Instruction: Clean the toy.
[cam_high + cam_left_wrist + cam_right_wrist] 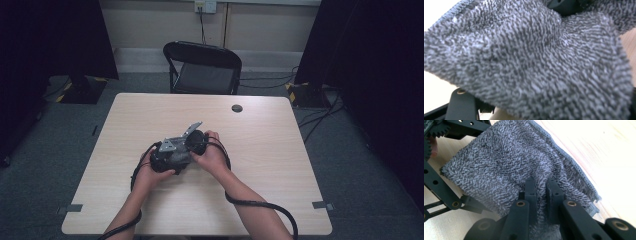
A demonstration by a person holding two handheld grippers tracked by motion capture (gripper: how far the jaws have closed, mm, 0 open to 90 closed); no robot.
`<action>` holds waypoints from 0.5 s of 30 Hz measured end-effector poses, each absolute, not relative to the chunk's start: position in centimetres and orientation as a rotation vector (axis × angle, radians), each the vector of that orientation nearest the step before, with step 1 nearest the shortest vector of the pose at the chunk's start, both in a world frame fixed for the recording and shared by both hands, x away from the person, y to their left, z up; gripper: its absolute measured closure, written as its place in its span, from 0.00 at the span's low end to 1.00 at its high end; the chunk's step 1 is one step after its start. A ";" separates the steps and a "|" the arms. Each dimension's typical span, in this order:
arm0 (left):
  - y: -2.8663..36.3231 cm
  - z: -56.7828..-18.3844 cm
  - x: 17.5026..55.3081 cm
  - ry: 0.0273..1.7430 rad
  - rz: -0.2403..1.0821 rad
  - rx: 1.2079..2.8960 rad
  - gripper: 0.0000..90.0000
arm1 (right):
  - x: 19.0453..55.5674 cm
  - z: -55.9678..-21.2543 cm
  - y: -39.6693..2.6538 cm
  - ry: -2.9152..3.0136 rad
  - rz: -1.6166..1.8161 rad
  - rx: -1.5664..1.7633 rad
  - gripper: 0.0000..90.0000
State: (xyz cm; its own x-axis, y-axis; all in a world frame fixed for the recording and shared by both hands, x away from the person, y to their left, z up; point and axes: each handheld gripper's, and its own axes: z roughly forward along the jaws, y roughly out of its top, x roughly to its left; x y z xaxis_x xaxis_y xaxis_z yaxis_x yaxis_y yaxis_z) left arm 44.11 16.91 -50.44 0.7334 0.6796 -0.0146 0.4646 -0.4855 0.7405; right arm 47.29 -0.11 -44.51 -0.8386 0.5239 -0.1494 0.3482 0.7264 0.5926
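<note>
One grey terry cloth (177, 157), two tongs, one table (260, 165), one chair and one small dark disc make up the scene.

At the left, the left tongs (161, 159) sit in the person's left hand (150, 174), just left of the table's middle. In the left gripper view the cloth (536, 62) drapes right across the lens, so close that its looped pile is blurred; whether these tongs are apart or pressing on the cloth cannot be told from the pictures, though a black jaw link shows at the bottom left.

The cloth is a small towel, mottled dark and light grey, with a stitched hem along its edge. It hangs bunched between the two tongs, at the middle of the table, just above its pale wood surface.

To the right, the right tongs (196, 142) are held in the right hand (212, 157), touching the left tongs' side. In the right gripper view the right tongs (541, 191) are clamped on a fold of the cloth (499, 167), their two black jaws nearly together with pile squeezed between them. The other tongs' black frame stands at that view's left edge.

Farther back, a small dark disc (237, 108) lies on the table near its far edge, well apart from the hands. Behind the table stands a black folding chair (202, 67). Black cables trail from both tongs along the forearms.
</note>
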 end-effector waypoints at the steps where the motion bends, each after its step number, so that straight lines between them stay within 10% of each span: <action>1: 16.9 -50.4 44.1 0.859 0.362 2.171 0.27 | 47.4 -44.5 -0.2 2.623 0.812 0.687 0.91; 15: 16.9 -50.5 44.1 0.860 0.362 2.170 0.27 | 49.0 -44.7 -1.8 2.609 0.829 0.788 0.91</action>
